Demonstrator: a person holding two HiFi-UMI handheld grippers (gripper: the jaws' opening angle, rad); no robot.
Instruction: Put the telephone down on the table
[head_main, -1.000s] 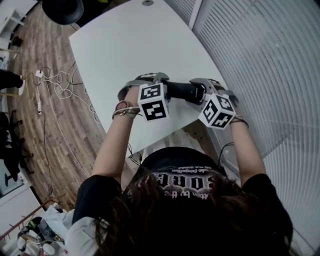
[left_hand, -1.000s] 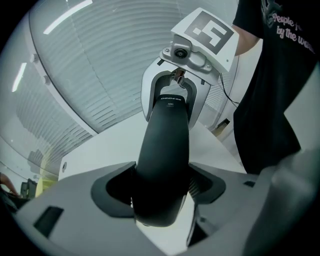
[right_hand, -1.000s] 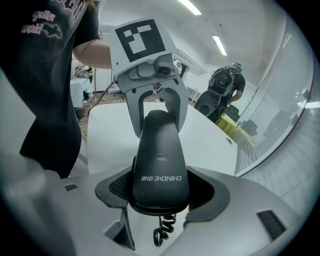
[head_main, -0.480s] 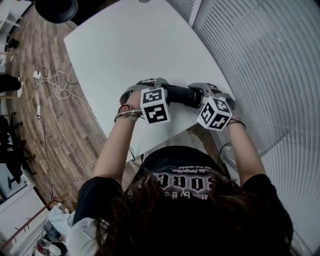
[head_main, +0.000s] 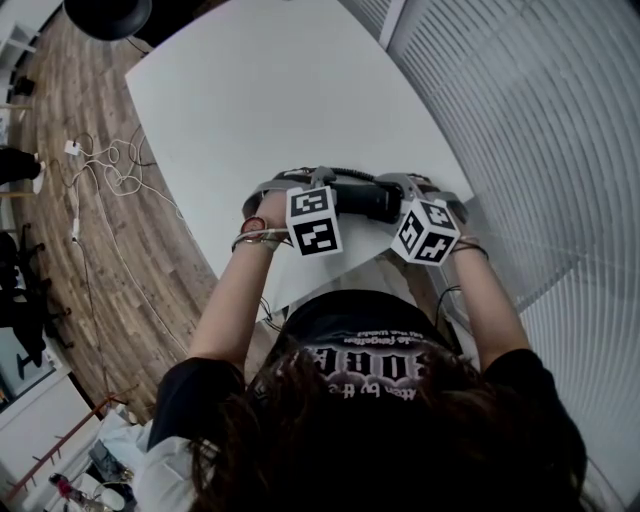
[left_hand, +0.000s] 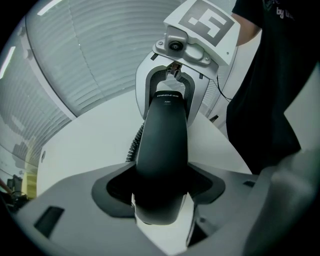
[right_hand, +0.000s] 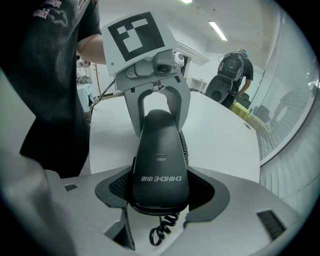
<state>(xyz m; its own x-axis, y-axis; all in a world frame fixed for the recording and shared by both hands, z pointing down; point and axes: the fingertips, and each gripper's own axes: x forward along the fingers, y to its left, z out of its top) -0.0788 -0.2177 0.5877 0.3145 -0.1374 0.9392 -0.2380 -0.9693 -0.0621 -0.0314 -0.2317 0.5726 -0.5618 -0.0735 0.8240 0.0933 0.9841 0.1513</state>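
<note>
A black telephone handset (head_main: 365, 197) hangs level between my two grippers, over the near right corner of the white table (head_main: 260, 90). My left gripper (head_main: 300, 188) is shut on one end of it and my right gripper (head_main: 412, 192) on the other. In the left gripper view the handset (left_hand: 162, 145) runs from my left gripper (left_hand: 161, 200) to the right one (left_hand: 172, 92). The right gripper view shows the handset's printed back (right_hand: 160, 160) wedged in my right gripper (right_hand: 160, 202), and its coiled cord (right_hand: 162, 227) dangles below. Whether it touches the table I cannot tell.
A slatted white wall (head_main: 540, 120) runs close along the table's right side. On the wooden floor to the left lie loose cables (head_main: 110, 170), and a black round seat (head_main: 105, 15) stands at the far end. A person with a backpack (right_hand: 235, 67) stands beyond the table.
Both grippers, with the handset between them, have come slightly down and nearer to the table's near edge. The grip on both ends looks the same.
</note>
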